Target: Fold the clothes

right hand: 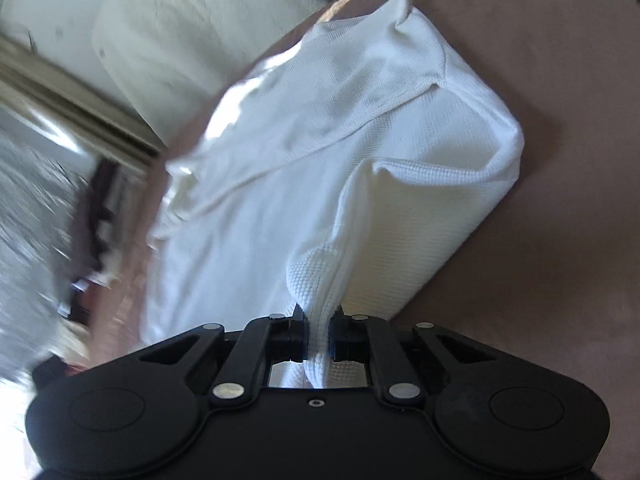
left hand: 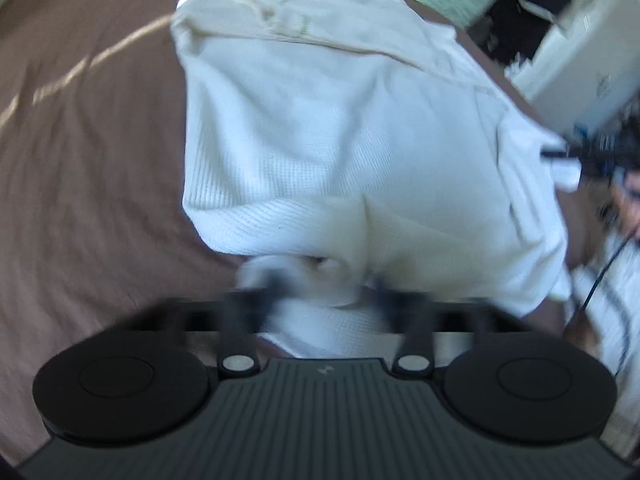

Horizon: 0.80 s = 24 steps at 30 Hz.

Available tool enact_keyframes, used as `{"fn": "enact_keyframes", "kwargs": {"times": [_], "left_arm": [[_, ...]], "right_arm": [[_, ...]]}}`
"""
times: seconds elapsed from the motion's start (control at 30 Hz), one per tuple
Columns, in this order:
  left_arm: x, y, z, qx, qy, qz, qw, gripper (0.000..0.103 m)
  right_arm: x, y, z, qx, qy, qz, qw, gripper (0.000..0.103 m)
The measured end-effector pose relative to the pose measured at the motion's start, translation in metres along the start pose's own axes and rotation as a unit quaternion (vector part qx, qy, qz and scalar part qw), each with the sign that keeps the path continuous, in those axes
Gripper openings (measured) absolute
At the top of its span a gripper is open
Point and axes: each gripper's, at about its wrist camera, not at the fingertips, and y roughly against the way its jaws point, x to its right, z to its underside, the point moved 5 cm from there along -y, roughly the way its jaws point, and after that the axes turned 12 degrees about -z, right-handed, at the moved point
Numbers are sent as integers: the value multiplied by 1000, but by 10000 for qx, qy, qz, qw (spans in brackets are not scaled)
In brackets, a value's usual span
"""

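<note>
A white waffle-knit shirt (left hand: 340,140) lies partly folded on a brown bedspread (left hand: 80,160). My left gripper (left hand: 326,284) sits at its near edge, with a roll of white cloth between the blurred fingers; the jaws stand fairly wide apart. In the right wrist view the same shirt (right hand: 320,160) rises in a fold from my right gripper (right hand: 318,336), which is shut on a bunched edge of the cloth. The brown bedspread (right hand: 540,200) lies under and to the right of it.
In the left wrist view, a pale box (left hand: 592,52) and dark clutter (left hand: 600,156) sit past the bed's far right edge. In the right wrist view, a cream wall or headboard (right hand: 180,32) and blurred dark objects (right hand: 104,208) lie on the left.
</note>
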Motion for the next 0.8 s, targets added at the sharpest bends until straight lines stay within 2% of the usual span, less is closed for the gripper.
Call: {"fn": "enact_keyframes", "kwargs": {"times": [0.1,0.2,0.33,0.43,0.57,0.6,0.63,0.67,0.73,0.8], "left_arm": [[-1,12,3,59,156,58,9998,14],[0,36,5,297,490,307,9979,14],[1,48,15,398,962,615,9927,14],[5,41,21,265,893,475,9945,14],[3,31,18,191,873,325,9955,14],[2,27,18,133,879,262,9957,14],[0,23,18,66,887,203,9958,14],[-1,19,19,-10,897,148,9959,14],[-3,15,22,-85,917,109,9957,14],[-3,15,21,-65,935,129,9955,14]], "right_arm": [[6,7,-2,54,-246,-289,9993,12],[-1,25,5,202,-119,-272,9994,12],[-18,30,17,84,330,250,9991,12],[-21,23,19,-82,446,361,9983,12],[-11,25,17,-1,156,379,9992,14],[-8,26,18,-38,73,542,9985,17],[-5,24,20,-142,25,885,9960,22],[-3,21,22,-305,52,1333,9906,31],[-9,17,24,-557,416,2210,9728,42],[-24,19,22,-502,998,2586,9595,42]]}}
